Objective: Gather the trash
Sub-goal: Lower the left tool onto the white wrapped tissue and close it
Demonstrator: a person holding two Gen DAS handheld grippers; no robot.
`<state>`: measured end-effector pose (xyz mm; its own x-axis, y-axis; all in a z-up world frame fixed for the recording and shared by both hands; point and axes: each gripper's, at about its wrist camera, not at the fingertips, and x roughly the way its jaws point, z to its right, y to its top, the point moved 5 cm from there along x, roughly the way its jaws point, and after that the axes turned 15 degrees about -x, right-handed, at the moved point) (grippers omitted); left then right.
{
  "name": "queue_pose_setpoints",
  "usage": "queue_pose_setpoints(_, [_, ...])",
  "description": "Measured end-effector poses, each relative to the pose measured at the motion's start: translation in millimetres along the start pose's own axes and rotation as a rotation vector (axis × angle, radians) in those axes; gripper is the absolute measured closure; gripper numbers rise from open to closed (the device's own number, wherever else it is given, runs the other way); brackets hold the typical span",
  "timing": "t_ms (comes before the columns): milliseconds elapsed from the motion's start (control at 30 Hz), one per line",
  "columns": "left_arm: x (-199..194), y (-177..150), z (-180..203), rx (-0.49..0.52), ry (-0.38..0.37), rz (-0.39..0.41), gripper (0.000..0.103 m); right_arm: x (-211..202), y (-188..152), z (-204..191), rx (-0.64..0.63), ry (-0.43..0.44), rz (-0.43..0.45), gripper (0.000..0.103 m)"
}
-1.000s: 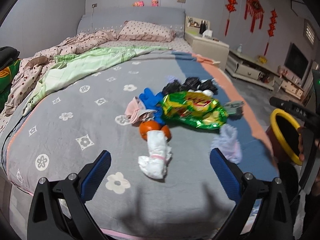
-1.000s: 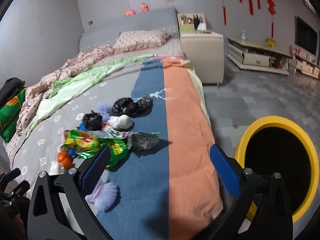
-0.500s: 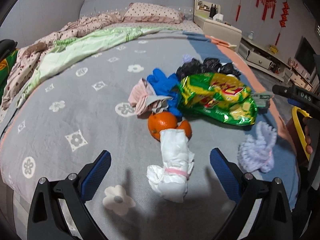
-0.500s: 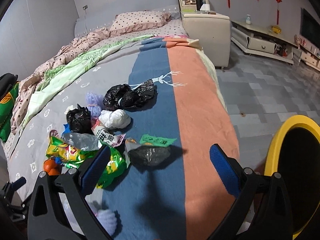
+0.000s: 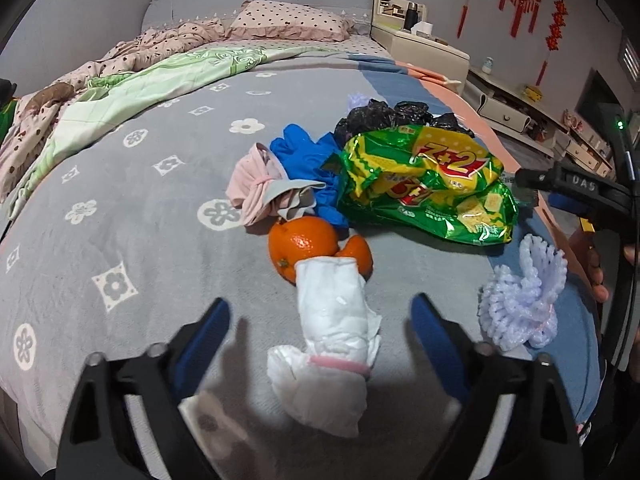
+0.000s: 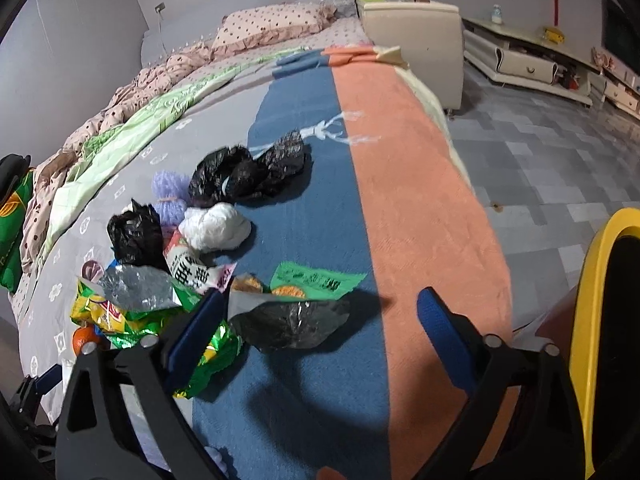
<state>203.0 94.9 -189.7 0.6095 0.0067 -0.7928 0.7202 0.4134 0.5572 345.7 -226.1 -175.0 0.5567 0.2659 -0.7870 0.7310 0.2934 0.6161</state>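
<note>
1. A wide bed under a plush grey fleece blanket with white flower prints (image 5: 120, 208) fills the room; toward the right the cover turns to a blue band and then a salmon-orange band (image 6: 416, 200) along the bed's right edge, with grey floor tiles beyond
2. The trash lies in a loose heap mid-bed: a crinkly green-and-yellow foil snack bag (image 5: 428, 188), a round glossy orange (image 5: 300, 244), a rolled white wad of soft padding bound by a pink band (image 5: 332, 332), a lilac foam fruit net (image 5: 524, 304) and crumpled black plastic bags (image 6: 248, 172)
3. The left gripper (image 5: 320, 320) has its blue-padded jaws closing, not yet touching the white wad between them
4. The right gripper (image 6: 320, 316) is also closing, around a dark crumpled film wrapper (image 6: 292, 324), pads clear of it
5. A yellow-rimmed round bin (image 6: 584, 320) stands off the bed's near right edge; the orange band is bare
</note>
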Motion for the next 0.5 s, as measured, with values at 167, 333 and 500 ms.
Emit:
queue_pose_setpoints(167, [8.8, -1.7, 1.8, 0.002, -0.032, -0.029, 0.054, 3.6, 3.3, -1.2, -0.016, 0.006, 0.007, 0.035])
queue_pose_setpoints(333, [11.5, -7.0, 6.3, 0.024, -0.052, -0.036, 0.075, 8.7, 1.6, -1.7, -0.003, 0.078, 0.008, 0.058])
queue_pose_setpoints(500, [8.7, -8.8, 5.6, 0.025, -0.071, -0.019, 0.080, 6.3, -0.3, -2.2, 0.002, 0.102, 0.024, 0.069])
